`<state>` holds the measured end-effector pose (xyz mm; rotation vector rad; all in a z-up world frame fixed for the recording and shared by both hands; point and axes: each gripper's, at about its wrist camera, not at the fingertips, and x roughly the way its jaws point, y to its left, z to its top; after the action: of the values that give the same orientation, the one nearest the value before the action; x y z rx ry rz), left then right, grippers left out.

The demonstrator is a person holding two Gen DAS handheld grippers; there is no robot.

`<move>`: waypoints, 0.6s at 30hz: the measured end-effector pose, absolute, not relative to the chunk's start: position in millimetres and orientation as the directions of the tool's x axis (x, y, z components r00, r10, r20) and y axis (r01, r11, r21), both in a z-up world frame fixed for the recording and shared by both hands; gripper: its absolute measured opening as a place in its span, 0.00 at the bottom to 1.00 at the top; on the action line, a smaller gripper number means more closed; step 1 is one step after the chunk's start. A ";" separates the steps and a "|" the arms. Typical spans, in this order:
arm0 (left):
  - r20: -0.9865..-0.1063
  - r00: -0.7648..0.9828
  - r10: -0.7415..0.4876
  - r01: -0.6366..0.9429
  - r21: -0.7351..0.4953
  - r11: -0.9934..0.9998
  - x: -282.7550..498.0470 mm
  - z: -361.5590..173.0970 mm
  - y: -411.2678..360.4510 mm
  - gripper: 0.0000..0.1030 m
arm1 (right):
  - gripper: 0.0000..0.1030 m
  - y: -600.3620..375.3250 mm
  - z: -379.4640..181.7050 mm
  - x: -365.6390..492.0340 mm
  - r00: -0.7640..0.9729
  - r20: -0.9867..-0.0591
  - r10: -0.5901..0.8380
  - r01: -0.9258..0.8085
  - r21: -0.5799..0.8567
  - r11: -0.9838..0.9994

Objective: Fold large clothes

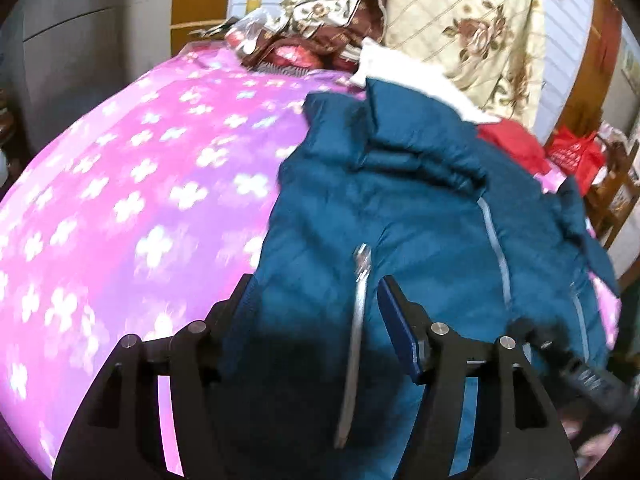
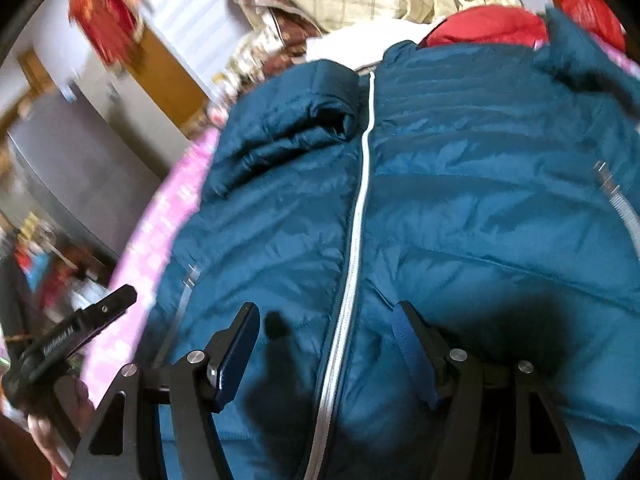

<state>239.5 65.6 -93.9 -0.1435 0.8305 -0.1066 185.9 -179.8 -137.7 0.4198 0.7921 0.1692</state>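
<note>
Two views. Left wrist: left gripper (image 1: 316,292) jaws spread partway, nothing pinched; teal puffer jacket (image 1: 420,216) lies under and ahead of it on the pink floral bedspread (image 1: 120,184), a pocket zipper (image 1: 358,312) running between the jaws. Right wrist: right gripper (image 2: 326,320) also partly open, empty, straddling the white front zipper (image 2: 356,216); a folded sleeve (image 2: 288,120) sits ahead-left. Risk: slippery padded fabric, a shallow pinch could catch only the zipper and slide off, undoing the fold.
</note>
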 end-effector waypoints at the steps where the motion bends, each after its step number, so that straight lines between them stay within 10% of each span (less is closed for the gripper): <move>1: -0.729 0.668 -0.148 0.033 -0.170 0.985 238.5 -99.9 65.7 0.60 | 0.65 -175.4 -130.4 183.7 0.688 -0.663 0.293 0.002 0.406 0.914; 10: -0.759 0.633 -0.150 -0.033 -0.220 0.975 240.5 -123.4 90.1 0.60 | 0.65 -99.3 -39.8 251.0 0.736 -0.677 0.017 -0.061 -0.041 0.997; 18: -0.776 0.598 -0.199 -0.049 -0.283 0.958 246.9 -135.2 101.3 0.60 | 0.65 -46.6 -35.9 363.7 0.726 -0.687 -0.013 -0.052 -0.074 0.996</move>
<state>246.9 101.3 -135.2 -0.2891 0.9293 -0.0885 363.7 -46.6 -35.9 -0.0902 0.7578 0.0215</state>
